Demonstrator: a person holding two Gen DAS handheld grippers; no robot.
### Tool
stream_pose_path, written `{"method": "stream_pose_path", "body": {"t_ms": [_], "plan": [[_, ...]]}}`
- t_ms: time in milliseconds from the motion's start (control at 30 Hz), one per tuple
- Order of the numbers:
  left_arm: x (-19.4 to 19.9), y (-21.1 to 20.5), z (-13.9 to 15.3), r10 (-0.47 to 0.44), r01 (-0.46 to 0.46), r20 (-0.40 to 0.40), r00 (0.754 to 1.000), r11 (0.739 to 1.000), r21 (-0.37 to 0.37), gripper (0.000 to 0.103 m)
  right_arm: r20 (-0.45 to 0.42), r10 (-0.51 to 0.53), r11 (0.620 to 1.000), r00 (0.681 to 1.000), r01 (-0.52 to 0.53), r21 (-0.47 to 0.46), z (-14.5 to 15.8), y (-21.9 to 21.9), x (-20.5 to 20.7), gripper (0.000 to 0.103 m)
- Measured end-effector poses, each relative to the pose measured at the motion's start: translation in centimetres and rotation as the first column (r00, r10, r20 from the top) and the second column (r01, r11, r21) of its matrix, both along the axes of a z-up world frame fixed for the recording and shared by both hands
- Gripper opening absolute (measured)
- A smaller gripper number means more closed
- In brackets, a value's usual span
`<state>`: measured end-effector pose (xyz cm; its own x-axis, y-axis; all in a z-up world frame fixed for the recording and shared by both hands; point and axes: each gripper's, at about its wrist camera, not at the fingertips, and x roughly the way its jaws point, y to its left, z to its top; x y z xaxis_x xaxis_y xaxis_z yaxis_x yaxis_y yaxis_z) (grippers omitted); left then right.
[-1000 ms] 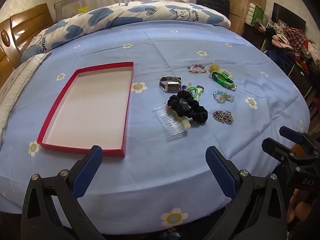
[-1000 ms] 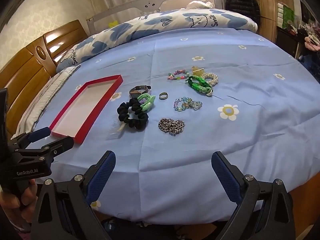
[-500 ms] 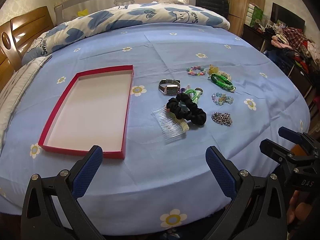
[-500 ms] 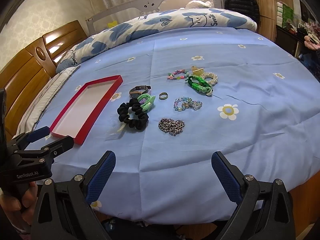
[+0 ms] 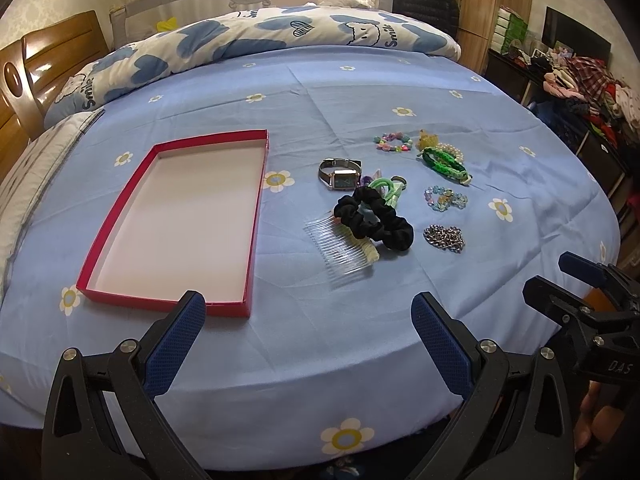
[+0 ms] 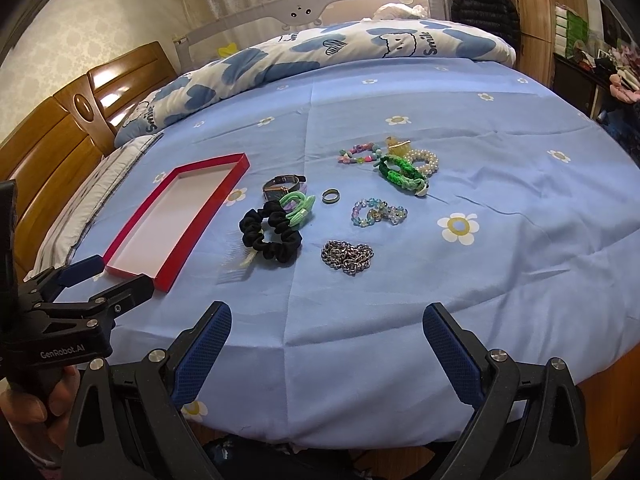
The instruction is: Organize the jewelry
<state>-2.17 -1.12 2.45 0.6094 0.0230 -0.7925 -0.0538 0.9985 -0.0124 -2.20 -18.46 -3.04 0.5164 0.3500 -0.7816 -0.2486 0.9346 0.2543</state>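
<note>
step: pre-grasp; nothing picked yet, all jewelry lies on the bed sheet, tray holds nothing.
left gripper [image 5: 308,338]: fingers spread wide, empty, hovering over the bed's near edge, roughly between tray and pile.
red tray [image 5: 256,216]: left half of the bed, near corner just past the left gripper's left finger; white floor bare.
hair comb [image 5: 340,248]: clear plastic, nearest item of the pile, partly under the scrunchie.
black scrunchie [image 5: 376,218]: touching comb; a green hair tie [image 5: 384,186] touches its far side.
watch [image 5: 340,174]: just beyond the scrunchie, toward the tray side.
ring [image 6: 331,196]: small dark band, just right of the green tie, apart from the rest.
chain [image 6: 347,257]: silver heap, right of the scrunchie, nearest the bed's near edge on that side.
clear bead bracelet [image 6: 378,213]: beyond the chain.
far cluster: pastel bead bracelet [image 6: 360,153], green woven bracelet [image 6: 402,172], pearl bracelet [image 6: 424,162]; the green one overlaps the pearls.
right gripper [image 6: 327,350]: fingers spread wide, empty, at the bed's near edge, lined up roughly with the chain.
next move, my read: take one near item (comb or chain), close on it, carry it left into the tray. Chain is a loose heap, so pinch low and central. Comb is thin and pinned by the scrunchie, so expect drag.
</note>
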Motion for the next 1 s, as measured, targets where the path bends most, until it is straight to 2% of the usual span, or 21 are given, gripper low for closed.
{"method": "stream_pose_path", "body": {"t_ms": [1000], "plan": [[0.01,-0.09,-0.17,0.004,-0.004,0.002,1.0,1.0,0.004,0.103,0.001,0.001,1.0,1.0,-0.001,0.008,0.18,0.05,-0.03,0.098]]}}
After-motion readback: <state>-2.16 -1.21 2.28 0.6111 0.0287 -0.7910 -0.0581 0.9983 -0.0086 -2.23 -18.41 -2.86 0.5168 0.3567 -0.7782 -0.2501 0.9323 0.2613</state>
